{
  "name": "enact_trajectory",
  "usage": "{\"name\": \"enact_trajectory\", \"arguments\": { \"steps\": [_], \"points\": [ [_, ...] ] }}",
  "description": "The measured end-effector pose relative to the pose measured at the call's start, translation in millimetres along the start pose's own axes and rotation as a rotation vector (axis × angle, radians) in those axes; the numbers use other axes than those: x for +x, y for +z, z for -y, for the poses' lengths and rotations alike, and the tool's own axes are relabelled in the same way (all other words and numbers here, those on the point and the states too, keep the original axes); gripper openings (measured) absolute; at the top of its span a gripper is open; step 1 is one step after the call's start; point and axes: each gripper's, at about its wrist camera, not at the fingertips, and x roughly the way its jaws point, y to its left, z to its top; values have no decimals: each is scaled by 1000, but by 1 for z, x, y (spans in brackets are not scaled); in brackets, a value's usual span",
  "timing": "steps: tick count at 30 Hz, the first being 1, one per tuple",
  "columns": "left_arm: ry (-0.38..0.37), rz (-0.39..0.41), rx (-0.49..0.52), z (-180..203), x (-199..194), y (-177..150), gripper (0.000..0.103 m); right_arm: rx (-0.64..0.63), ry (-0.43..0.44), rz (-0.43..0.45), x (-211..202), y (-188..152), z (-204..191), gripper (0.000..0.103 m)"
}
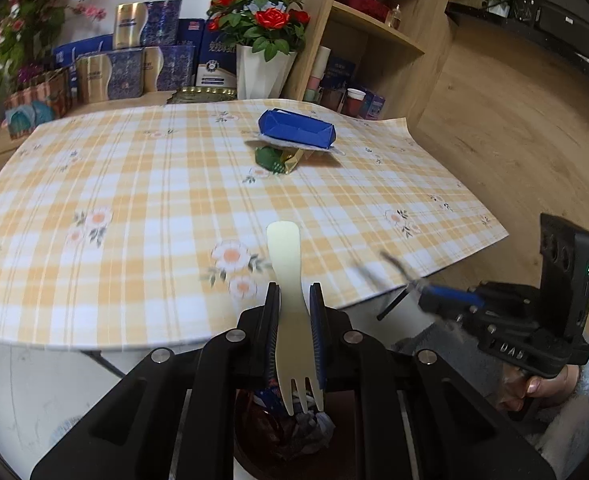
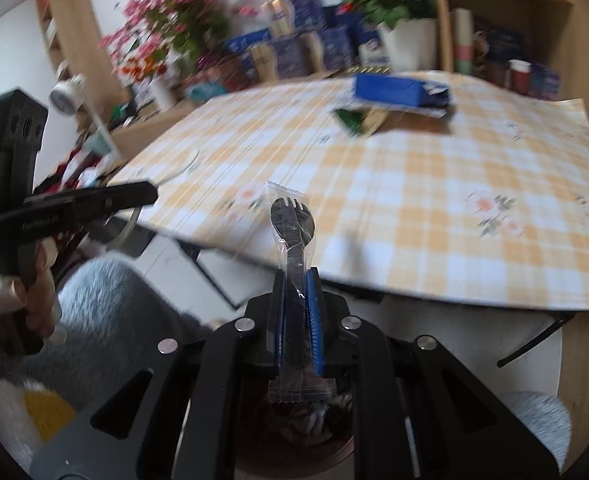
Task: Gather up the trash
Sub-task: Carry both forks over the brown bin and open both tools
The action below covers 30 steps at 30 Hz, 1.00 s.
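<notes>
My left gripper (image 1: 294, 304) is shut on a cream wooden fork (image 1: 290, 300), handle pointing forward, tines toward me, above a dark bin (image 1: 278, 436) holding crumpled trash. My right gripper (image 2: 298, 296) is shut on a black plastic spork in a clear wrapper (image 2: 292, 236), also over the bin (image 2: 298, 432). On the checked tablecloth (image 1: 134, 208) lie a blue paper box (image 1: 298, 128) on a white paper plate, with a green-and-gold wrapper (image 1: 278, 158) beneath; they also show in the right wrist view, the box (image 2: 398, 90) and the wrapper (image 2: 358, 120).
Flower pots (image 1: 266, 40), blue gift boxes (image 1: 142, 64) and a wooden shelf (image 1: 374, 28) stand behind the table. The other gripper and hand show at the right (image 1: 534, 316) and at the left in the right wrist view (image 2: 22, 208). Wooden floor lies to the right.
</notes>
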Motion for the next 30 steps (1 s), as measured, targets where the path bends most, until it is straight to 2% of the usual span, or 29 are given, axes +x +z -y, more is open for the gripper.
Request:
{"name": "enact_trajectory", "arguments": {
  "steps": [5,13,21,26,27,28,30],
  "points": [
    [-27,22,-33,-6,-7,-22,15,-55,16,-96,16,-14,-18,14],
    [-54,56,-76,-14,-11,-40,15,-44,4,-187,35,-22,-16,14],
    [-50,47,-70,-11,-8,-46,15,-33,-8,-226,44,-27,-14,15],
    [-50,31,-81,-13,-5,-48,15,-12,-16,-233,46,-28,-11,18],
    [-50,28,-83,-13,-4,-48,15,-4,-19,-234,46,-28,-9,21],
    [-50,26,-83,-13,-4,-48,15,3,-23,-230,46,-28,-8,32],
    [-50,22,-82,-13,-3,-48,15,15,-20,-212,44,-26,-5,47]
  ]
}}
